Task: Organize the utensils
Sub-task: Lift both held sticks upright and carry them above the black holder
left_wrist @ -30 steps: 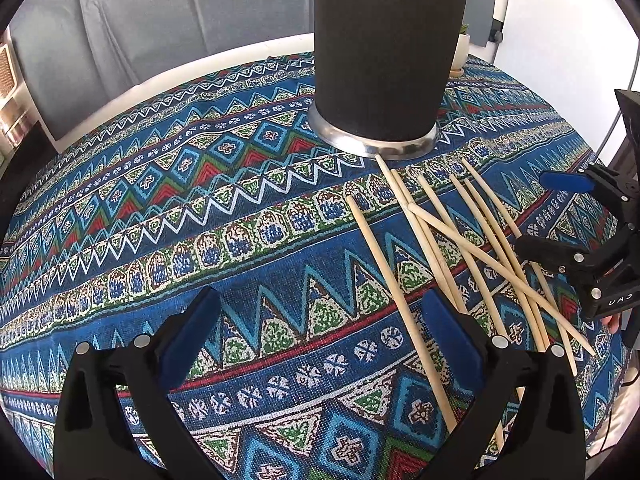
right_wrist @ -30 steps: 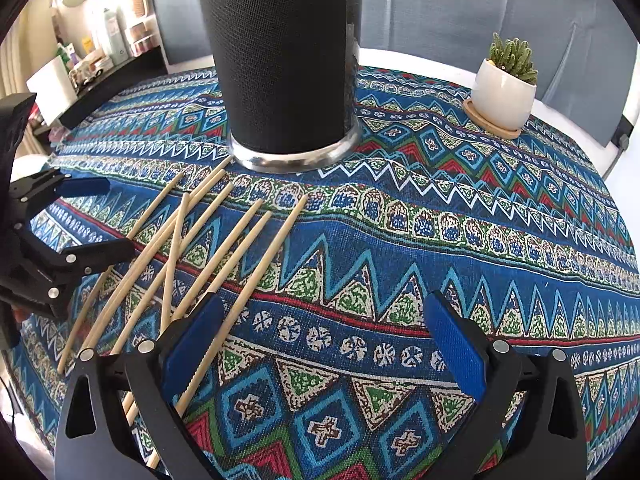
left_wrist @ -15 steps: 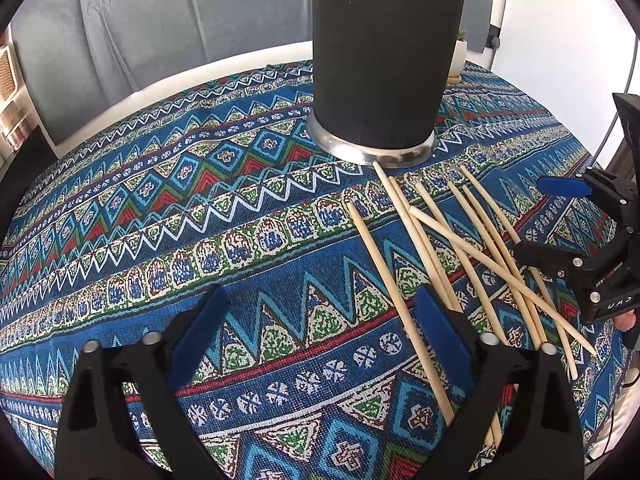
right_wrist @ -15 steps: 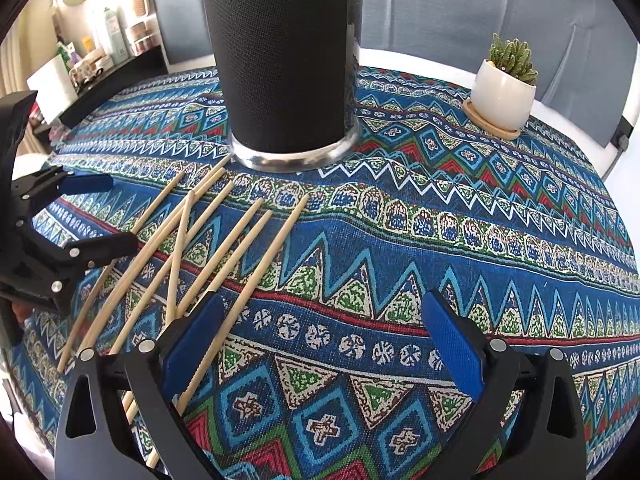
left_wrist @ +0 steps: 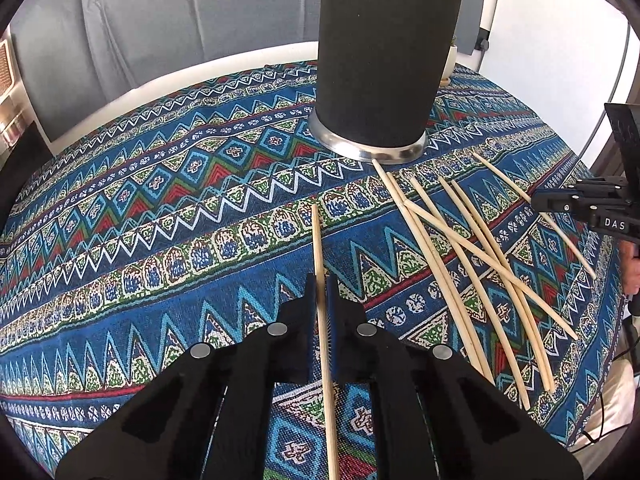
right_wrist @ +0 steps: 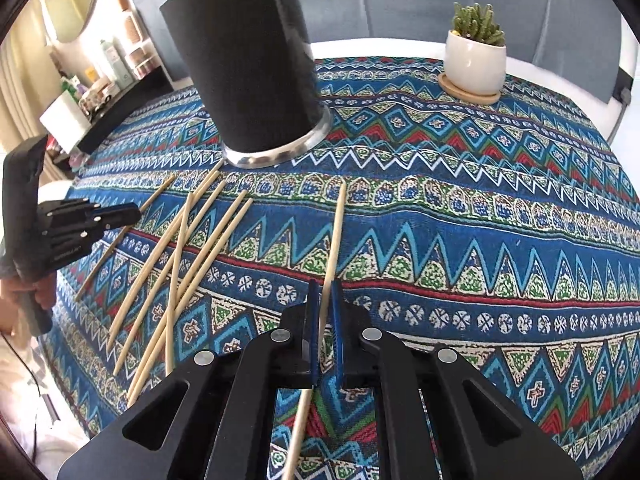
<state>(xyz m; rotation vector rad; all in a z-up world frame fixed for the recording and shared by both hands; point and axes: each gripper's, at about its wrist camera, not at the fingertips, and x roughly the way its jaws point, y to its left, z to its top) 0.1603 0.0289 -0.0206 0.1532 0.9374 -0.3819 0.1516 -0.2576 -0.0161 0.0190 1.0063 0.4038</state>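
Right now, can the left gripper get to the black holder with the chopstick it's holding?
Probably yes. Only bare tablecloth lies between the left gripper, just closed on its chopstick, and the black holder; the loose chopsticks lie off to the side. It must rise over the tall rim.

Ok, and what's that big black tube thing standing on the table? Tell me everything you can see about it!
The black holder is a tall round container. Its side is dark and looks like woven fabric, and a shiny metal ring runs around the bottom. It stands on the patterned tablecloth, behind the scattered sticks. The tip of one loose chopstick seems to touch the ring. Its inside is hidden.
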